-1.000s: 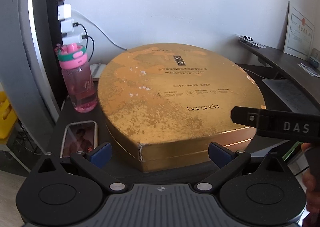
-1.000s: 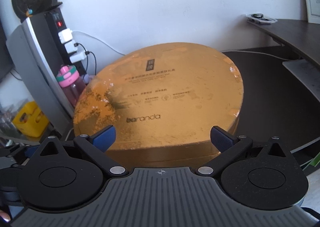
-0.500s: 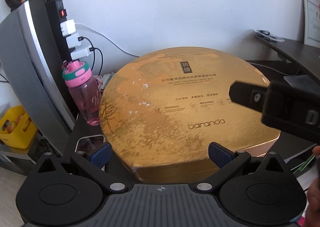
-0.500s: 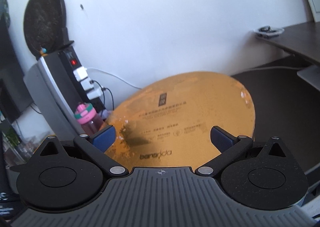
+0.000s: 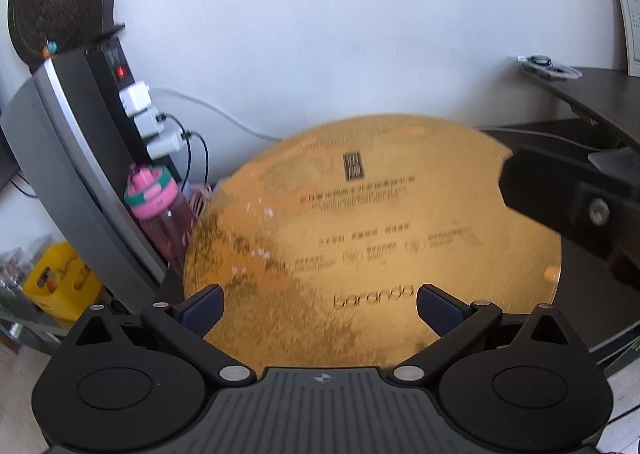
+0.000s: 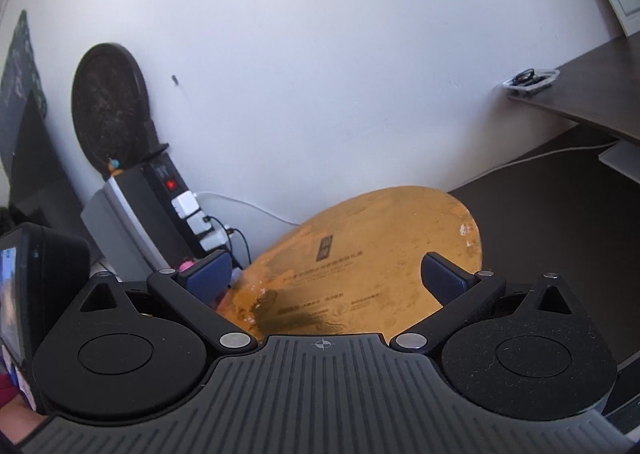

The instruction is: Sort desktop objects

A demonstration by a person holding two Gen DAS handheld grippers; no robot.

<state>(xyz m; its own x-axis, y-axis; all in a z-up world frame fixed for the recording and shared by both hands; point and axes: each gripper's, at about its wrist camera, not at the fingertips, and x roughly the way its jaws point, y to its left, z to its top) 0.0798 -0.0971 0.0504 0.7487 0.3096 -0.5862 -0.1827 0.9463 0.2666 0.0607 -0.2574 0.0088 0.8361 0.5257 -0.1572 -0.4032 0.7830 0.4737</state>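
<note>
Both cameras now sit higher and farther back than before. Left gripper (image 5: 318, 304): fingers wide, holding nothing. Right gripper (image 6: 325, 274): fingers wide, holding nothing. Round gold box (image 5: 372, 238): on dark desk (image 6: 552, 222), ahead of both. Pink bottle (image 5: 160, 214): left of box, touching it.

Dark brown surface (image 5: 580, 278) carries a round gold box (image 5: 372, 230), face printed with dark text. A pink water bottle (image 5: 160, 214) with pink-green cap stands upright just left of the box. White cable (image 6: 560, 152) runs along the surface's back edge.
</note>
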